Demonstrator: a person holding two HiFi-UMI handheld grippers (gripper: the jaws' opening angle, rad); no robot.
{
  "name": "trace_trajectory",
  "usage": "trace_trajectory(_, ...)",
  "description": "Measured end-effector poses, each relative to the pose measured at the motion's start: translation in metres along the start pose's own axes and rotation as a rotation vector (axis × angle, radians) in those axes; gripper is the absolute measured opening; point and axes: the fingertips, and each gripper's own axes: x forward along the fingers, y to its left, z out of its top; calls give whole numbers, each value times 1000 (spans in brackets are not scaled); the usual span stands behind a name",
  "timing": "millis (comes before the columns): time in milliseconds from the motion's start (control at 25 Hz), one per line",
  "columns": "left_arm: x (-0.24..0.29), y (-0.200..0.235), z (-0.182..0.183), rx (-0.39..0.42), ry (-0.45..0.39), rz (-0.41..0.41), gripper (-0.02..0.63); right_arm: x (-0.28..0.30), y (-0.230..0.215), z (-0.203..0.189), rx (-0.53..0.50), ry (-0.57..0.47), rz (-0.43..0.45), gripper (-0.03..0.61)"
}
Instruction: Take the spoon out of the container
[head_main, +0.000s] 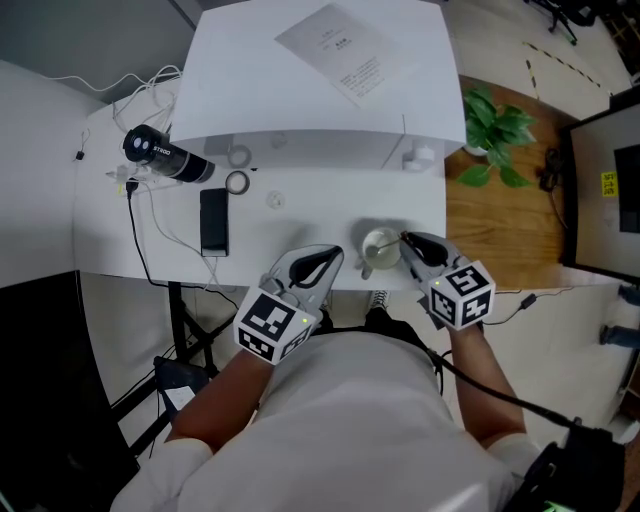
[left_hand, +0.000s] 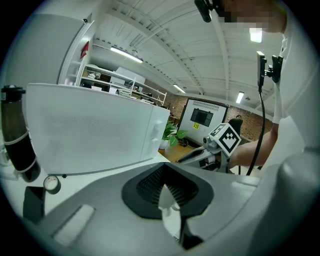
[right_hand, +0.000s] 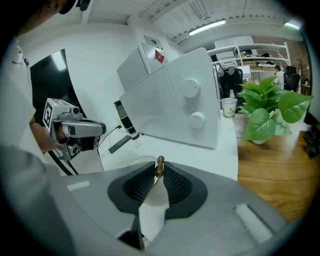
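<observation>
Right now the right gripper (right_hand: 159, 174) has its jaws pinched on the brown knobbed end of the spoon (right_hand: 159, 164). I'd guess it's a thin, stiff, light thing, and slick enough to swivel if it's held by that knob alone. The rest of it runs down into the small white container (head_main: 378, 247) near the tabletop's (head_main: 290, 225) front edge. The left gripper (left_hand: 167, 189) hovers just beside the container, jaws together on nothing. A hold slightly lower on the handle looks safer.
</observation>
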Motion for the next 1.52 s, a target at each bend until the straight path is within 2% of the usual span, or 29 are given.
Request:
trace_trajectory(960,-28,-21,41,77,-102,-11,5,-70,34,62,-83,-170,-35,55)
trace_trajectory(1320,-40,-32,66,114,-166,-16,5,-110,57,96,-98,-260,-17,55)
trace_trajectory(1520,-44,-36,71,124,-182,-9,5,-119,64,100,-106,-286,-10,55)
